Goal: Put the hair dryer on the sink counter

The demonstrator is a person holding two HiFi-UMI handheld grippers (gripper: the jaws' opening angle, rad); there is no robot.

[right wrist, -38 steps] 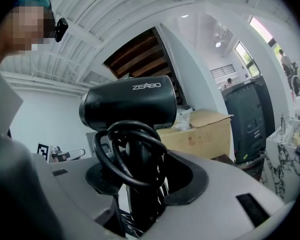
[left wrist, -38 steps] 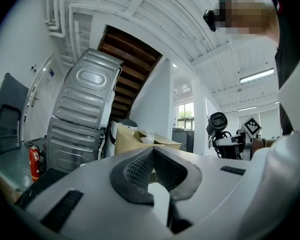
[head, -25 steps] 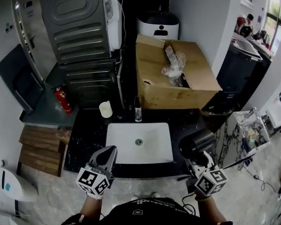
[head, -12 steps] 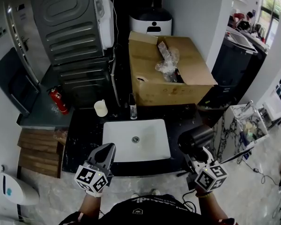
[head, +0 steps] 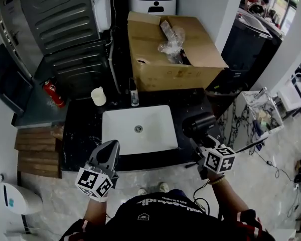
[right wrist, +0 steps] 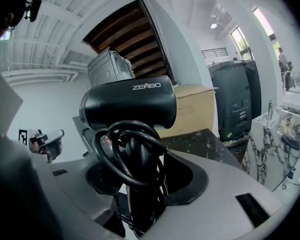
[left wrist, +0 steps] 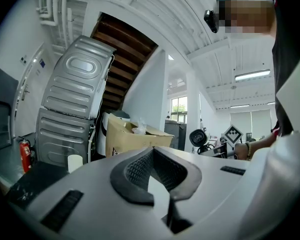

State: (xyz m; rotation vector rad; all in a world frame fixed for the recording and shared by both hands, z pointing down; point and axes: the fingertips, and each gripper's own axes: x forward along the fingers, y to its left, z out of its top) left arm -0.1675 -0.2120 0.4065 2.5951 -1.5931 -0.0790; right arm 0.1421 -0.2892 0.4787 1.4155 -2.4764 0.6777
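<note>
While the hair dryer point(head: 199, 125) is being carried over the right end of the dark desk point(head: 83, 134), in the head view its handle is being pinched by the right tongs point(head: 201, 140). This grip is probably being used so that the barrel can be lowered flat with the cord under control. The dryer is being held just right of the white sink point(head: 158, 137) and is apparently not yet being rested on anything. The left tongs point(head: 109, 152) are being held pressed together and empty over the front edge, left of the basin, seemingly being parked out of the way. Open room is being offered by the bare strip between the basin and the desk's right edge. That strip is being bounded behind by the cardboard box point(head: 165, 69), while the cup point(head: 98, 96) and small bottle point(head: 134, 98) are being left standing at the back, well apart from it. In the left gripper view the pads are being shown closed on nothing, with the dryer being seen far off to the right. In the right gripper view the handle, wound with its black cord point(right wrist: 122, 154), is being clamped between the jaws, with the barrel being pointed sideways above them. The speckled desk corner is being seen beyond, so the set-down is best being aimed inward from that drop-off.
</note>
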